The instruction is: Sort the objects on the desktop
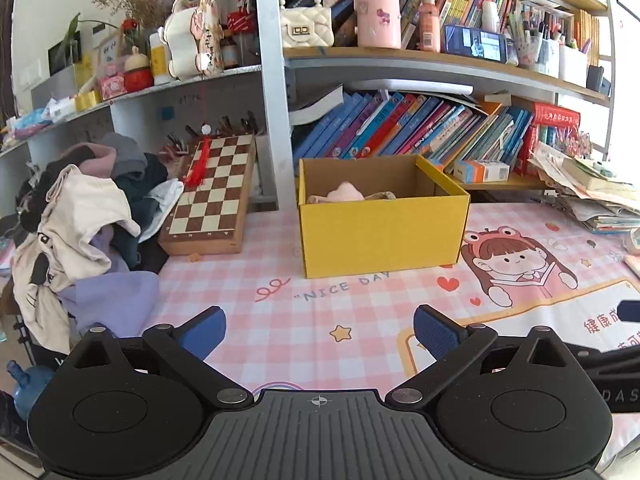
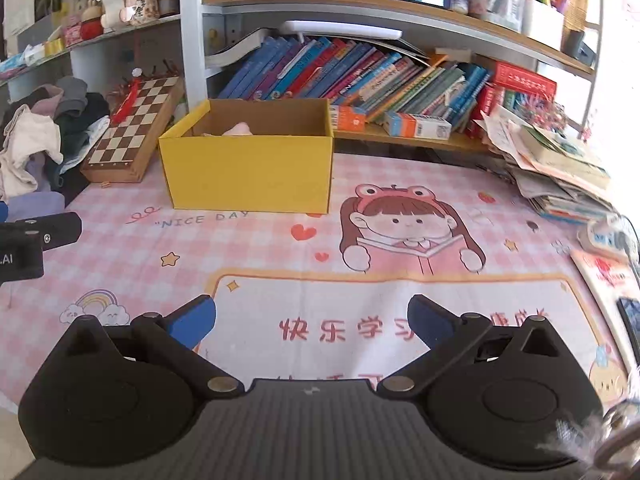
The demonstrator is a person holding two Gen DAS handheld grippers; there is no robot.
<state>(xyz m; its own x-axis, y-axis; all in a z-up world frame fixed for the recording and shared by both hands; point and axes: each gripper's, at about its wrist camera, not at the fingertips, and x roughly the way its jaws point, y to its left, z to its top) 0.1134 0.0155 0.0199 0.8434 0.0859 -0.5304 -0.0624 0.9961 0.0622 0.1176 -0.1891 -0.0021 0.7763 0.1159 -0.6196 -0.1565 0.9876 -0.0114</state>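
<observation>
Under both of your grippers lies the pink checked desk mat [image 1: 248,264], printed with a cartoon girl and the words "NICE DAY"; it covers the whole working surface. Behind it stands the bookshelf [image 1: 400,66], its lower row packed with leaning books [image 1: 400,128] and its upper board crowded with a pink cup, a quilted white bag and a phone.

At the left edge of your left wrist view a heap of clothes [image 1: 84,216] spills onto the mat, and a folded chessboard [image 1: 210,196] leans just beside it. On the far right a stack of papers [image 2: 560,176] slumps against the shelf.

The yellow cardboard box [image 1: 384,228] sits open on the mat, near the shelf and ahead of both grippers. Inside it you can see a pink soft object [image 1: 346,192] lying low against the far wall (what else is in there is hidden by the front wall).

Your left gripper [image 1: 320,330] hangs above the mat with its blue pads spread wide and nothing between them. Your right gripper [image 2: 310,320] is the same: fingers wide apart, empty, over the white panel with red Chinese characters. Each gripper shows at the edge of the other's view.
</observation>
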